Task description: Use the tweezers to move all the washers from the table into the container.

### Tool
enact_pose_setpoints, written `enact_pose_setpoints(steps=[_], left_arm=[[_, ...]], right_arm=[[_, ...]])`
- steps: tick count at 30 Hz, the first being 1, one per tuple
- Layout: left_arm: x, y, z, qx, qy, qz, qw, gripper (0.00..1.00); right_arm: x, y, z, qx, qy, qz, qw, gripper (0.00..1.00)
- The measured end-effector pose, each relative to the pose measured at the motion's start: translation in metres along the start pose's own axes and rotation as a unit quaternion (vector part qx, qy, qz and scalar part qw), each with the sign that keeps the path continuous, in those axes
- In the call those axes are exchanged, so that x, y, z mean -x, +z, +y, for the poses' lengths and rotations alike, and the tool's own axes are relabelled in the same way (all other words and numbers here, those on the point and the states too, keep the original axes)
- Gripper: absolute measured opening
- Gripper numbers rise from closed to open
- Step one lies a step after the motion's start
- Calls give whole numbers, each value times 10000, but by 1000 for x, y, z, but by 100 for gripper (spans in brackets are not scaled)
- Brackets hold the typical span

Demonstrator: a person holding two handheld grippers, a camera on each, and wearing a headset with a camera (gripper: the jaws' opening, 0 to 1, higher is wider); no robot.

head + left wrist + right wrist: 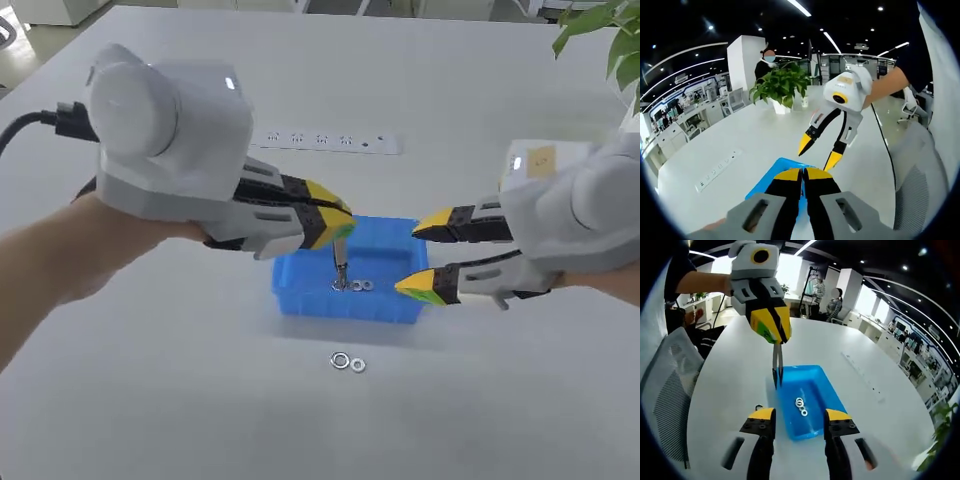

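My left gripper (338, 222) is shut on the metal tweezers (340, 262), which point straight down into the blue container (350, 306). Their tips are close to a few washers (358, 286) on the container's floor; I cannot tell whether the tips hold one. Two washers (348, 362) lie on the white table in front of the container. My right gripper (421, 256) stands open at the container's right end, holding nothing. In the right gripper view the tweezers (777, 365) hang from the left gripper (771, 326) over the container (814, 382) with washers (801, 407) inside.
A white power strip (325, 141) lies on the table behind the container. A potted plant (782, 87) stands on the table's far side and its leaves (600, 30) reach into the top right corner. A mesh chair (667, 395) and people stand beyond the table.
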State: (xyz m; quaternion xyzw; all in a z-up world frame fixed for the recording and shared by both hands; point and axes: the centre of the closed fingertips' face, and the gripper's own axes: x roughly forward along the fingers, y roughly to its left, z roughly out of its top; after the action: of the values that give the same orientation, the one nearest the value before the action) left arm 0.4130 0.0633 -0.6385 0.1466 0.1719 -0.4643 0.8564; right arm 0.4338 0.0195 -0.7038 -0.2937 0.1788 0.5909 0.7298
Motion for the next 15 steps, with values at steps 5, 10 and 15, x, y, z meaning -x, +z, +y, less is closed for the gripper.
enact_pose_setpoints(steps=[5,10,15], left_arm=[[6,-4,-5,87,63,-33,9999,6],[10,-9,-11,141,69,-5,9999,6],[10,-13,-19,185,41,-7,9998,6]], right_arm=[[7,-4,6,-199,-151,-97,9996,48],[12,-6,15,-432,-175,-184,9987,49],[14,-15,23,-619,-199,-169,9977,51]])
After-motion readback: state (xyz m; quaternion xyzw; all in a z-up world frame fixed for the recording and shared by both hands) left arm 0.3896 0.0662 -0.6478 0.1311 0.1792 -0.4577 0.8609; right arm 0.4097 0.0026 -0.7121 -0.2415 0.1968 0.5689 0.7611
